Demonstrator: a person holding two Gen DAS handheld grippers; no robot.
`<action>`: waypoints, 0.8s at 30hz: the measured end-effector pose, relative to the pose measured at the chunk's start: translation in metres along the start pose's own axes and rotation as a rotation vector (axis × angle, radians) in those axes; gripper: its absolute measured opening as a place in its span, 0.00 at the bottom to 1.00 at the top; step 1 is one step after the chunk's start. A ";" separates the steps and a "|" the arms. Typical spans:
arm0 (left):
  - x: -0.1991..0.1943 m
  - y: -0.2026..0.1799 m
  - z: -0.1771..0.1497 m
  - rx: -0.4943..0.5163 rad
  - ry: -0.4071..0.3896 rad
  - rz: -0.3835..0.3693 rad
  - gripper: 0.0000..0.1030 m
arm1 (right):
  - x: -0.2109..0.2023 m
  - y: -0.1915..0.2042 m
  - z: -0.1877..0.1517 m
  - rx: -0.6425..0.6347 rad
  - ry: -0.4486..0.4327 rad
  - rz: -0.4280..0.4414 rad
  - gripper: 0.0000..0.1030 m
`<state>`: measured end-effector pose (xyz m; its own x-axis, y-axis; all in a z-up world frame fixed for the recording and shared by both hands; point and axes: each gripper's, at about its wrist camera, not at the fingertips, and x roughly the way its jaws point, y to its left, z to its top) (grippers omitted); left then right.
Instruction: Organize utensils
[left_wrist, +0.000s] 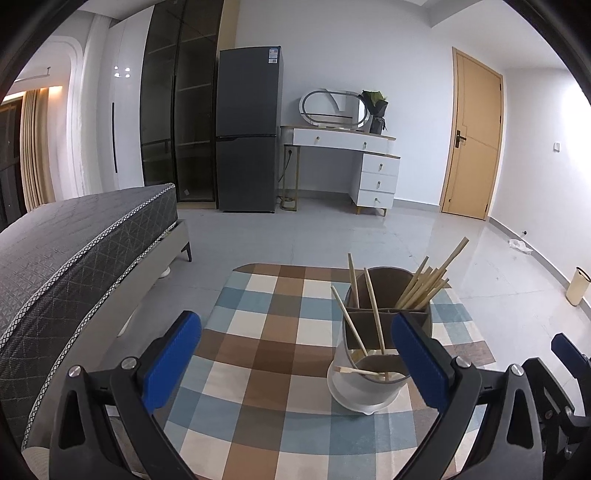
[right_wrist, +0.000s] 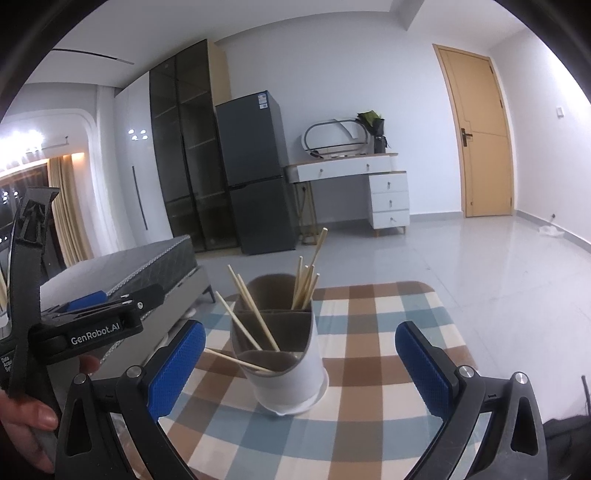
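Centrally on the blue, brown and cream checked tablecloth (left_wrist: 266, 354) stands a round white utensil holder with brown cardboard dividers (right_wrist: 286, 350). Just inside its far-right compartment a bundle of pale wooden chopsticks (right_wrist: 304, 288) leans upright, while several single chopsticks (right_wrist: 255, 314) lean to the left in the holder's other compartments. Near the holder, the left gripper (left_wrist: 295, 354) hovers with its blue-padded fingers (left_wrist: 171, 354) spread wide apart, clamped on nothing. Likewise the right gripper (right_wrist: 299, 363) is held just before the holder, jaws wide apart and empty. Behind the holder stand a dark grey refrigerator (left_wrist: 247, 129) and a white dressing table (left_wrist: 354, 162).
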<state>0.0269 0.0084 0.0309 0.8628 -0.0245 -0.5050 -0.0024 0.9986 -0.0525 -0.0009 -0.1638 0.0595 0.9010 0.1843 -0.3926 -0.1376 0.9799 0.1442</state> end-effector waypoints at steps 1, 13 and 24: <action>-0.001 0.000 0.000 0.001 0.001 -0.001 0.97 | 0.000 0.000 0.000 0.001 -0.001 0.000 1.00; 0.001 0.001 0.000 -0.002 0.006 0.011 0.97 | -0.001 0.000 0.000 -0.001 -0.007 -0.005 1.00; 0.001 -0.003 -0.002 0.015 0.004 0.015 0.97 | -0.002 0.000 -0.001 0.000 -0.003 -0.005 1.00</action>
<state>0.0267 0.0049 0.0293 0.8608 -0.0095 -0.5089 -0.0078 0.9995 -0.0320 -0.0033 -0.1644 0.0595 0.9031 0.1791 -0.3903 -0.1328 0.9808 0.1426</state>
